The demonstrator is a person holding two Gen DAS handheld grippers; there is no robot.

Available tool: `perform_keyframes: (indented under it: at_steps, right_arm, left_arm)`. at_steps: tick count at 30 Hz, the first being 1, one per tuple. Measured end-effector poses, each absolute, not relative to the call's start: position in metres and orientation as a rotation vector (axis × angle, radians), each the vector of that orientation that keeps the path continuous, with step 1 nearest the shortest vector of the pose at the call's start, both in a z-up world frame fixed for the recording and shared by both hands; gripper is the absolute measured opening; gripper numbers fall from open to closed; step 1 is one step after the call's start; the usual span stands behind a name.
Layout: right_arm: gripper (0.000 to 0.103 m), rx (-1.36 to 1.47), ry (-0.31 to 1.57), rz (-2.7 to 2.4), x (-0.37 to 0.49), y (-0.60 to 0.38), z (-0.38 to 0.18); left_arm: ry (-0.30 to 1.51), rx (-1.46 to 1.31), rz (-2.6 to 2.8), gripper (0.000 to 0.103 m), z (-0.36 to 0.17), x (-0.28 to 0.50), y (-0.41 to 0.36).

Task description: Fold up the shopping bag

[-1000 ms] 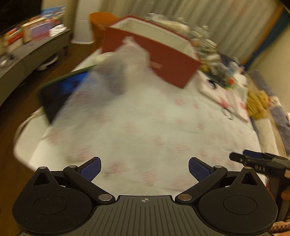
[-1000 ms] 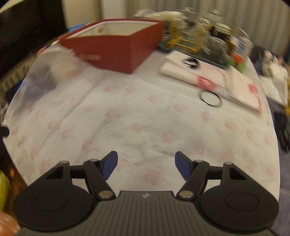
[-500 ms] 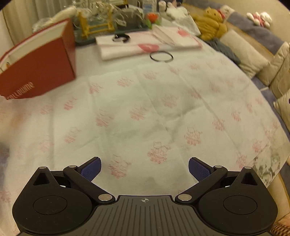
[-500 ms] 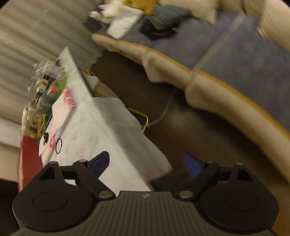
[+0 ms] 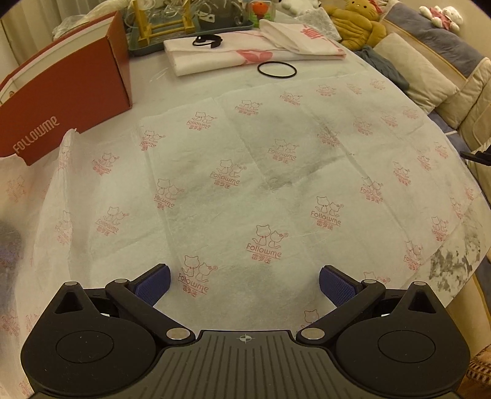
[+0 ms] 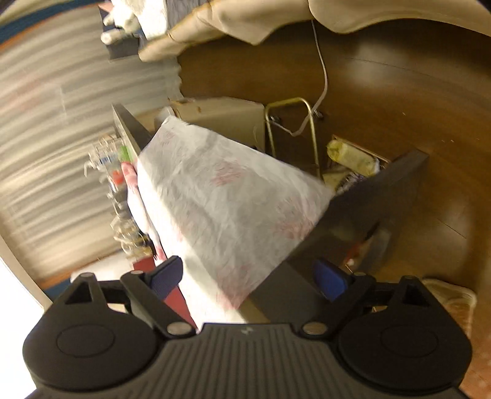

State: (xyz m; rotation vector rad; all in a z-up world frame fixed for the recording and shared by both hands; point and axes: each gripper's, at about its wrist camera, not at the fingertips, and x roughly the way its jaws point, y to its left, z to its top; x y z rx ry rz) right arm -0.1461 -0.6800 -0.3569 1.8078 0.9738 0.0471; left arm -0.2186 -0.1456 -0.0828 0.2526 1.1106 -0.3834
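Note:
A white non-woven shopping bag [image 5: 260, 172] printed with red cat logos lies spread flat over the table in the left wrist view. My left gripper [image 5: 244, 284] hovers open over its near edge with nothing between the blue pads [image 5: 153, 284]. In the right wrist view the camera is rolled sideways at the table's end; the bag's overhanging end [image 6: 227, 199] hangs past the dark table edge [image 6: 353, 214]. My right gripper [image 6: 247, 276] is open, its fingers either side of that end without touching it. A black tip of the right gripper shows at the far right of the left wrist view.
A red box [image 5: 61, 92] stands at the back left, touching the bag's raised left flap. Folded white-and-pink bags [image 5: 245, 49], a black ring [image 5: 277, 69] and a cluttered tray [image 5: 172, 27] sit behind. A sofa with cushions [image 5: 429, 70] runs along the right. Floor, cable and metal frame [image 6: 291, 122] lie below.
My left gripper swung right from the box end and settled over the bag's middle. My right gripper left the table top, rolled sideways and moved closer to the overhanging end.

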Motion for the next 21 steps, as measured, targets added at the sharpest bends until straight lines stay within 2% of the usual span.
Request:
perform_keyframes:
  at_steps: [1, 2, 3, 4, 6, 15, 18, 21]
  right_arm:
    - [0.075, 1.816, 0.929, 0.040, -0.149, -0.681, -0.356]
    - [0.056, 1.817, 0.889, 0.044, -0.150, -0.683, -0.354]
    - [0.020, 1.817, 0.851, 0.050, -0.150, -0.685, -0.351]
    - [0.005, 1.805, 0.823, 0.062, -0.148, -0.688, -0.346]
    - [0.000, 1.762, 0.773, 0.091, -0.144, -0.694, -0.330]
    - [0.000, 1.406, 0.503, 0.169, -0.144, -0.729, -0.200]
    - [0.000, 1.245, 0.466, 0.152, -0.148, -0.738, -0.153]
    - [0.000, 1.042, 0.475, 0.118, -0.155, -0.737, -0.110]
  left_arm:
    - [1.112, 0.249, -0.378, 0.103, -0.083, -0.219, -0.145]
    - [1.113, 0.247, -0.374, 0.103, -0.083, -0.220, -0.145]
    - [1.114, 0.245, -0.370, 0.103, -0.083, -0.219, -0.145]
    - [1.112, 0.241, -0.378, 0.103, -0.082, -0.219, -0.147]
    - [1.099, 0.229, -0.423, 0.103, -0.079, -0.218, -0.158]
    - [1.034, 0.172, -0.624, 0.103, -0.064, -0.213, -0.209]
    - [1.013, 0.160, -0.668, 0.103, -0.060, -0.211, -0.221]
    - [1.005, 0.193, -0.580, 0.103, -0.058, -0.204, -0.201]
